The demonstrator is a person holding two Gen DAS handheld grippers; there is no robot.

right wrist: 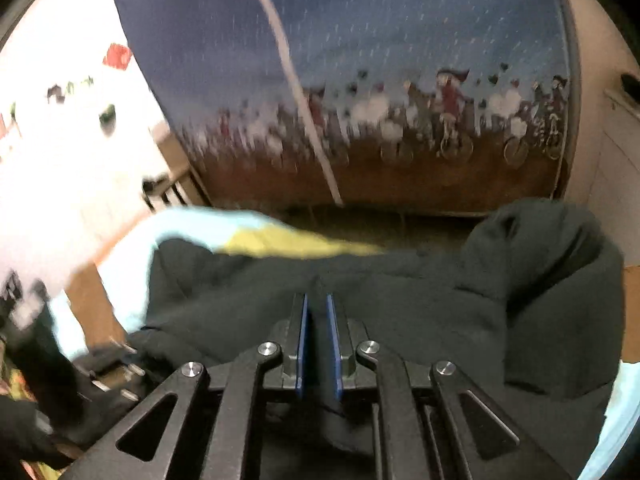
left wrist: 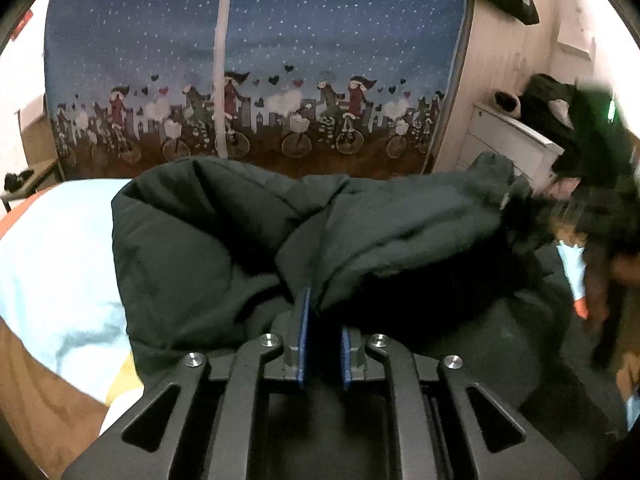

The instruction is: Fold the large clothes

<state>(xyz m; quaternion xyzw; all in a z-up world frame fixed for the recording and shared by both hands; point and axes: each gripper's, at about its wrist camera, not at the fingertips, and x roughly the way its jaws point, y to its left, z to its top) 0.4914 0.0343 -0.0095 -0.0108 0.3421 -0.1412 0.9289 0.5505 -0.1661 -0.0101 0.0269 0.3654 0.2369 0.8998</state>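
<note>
A bulky dark green padded jacket (left wrist: 200, 240) lies heaped on a light-blue and yellow sheet (left wrist: 52, 260). My left gripper (left wrist: 320, 296) is sunk into a fold of it: the left blue pad shows, the right finger is covered by cloth, and a taut crease runs up from the jaws. In the blurred right wrist view the same jacket (right wrist: 440, 312) fills the foreground. My right gripper (right wrist: 317, 298) has its blue pads nearly together with dark cloth pinched between them. The rolled hood or sleeve bulges at the right.
A blue starry curtain with cyclists (left wrist: 280, 60) hangs behind the bed. White drawers (left wrist: 508, 140) piled with dark clothes stand at the right. A wooden surface (left wrist: 36, 392) shows at lower left. A dark blurred gripper body (right wrist: 112, 360) sits at the lower left of the right wrist view.
</note>
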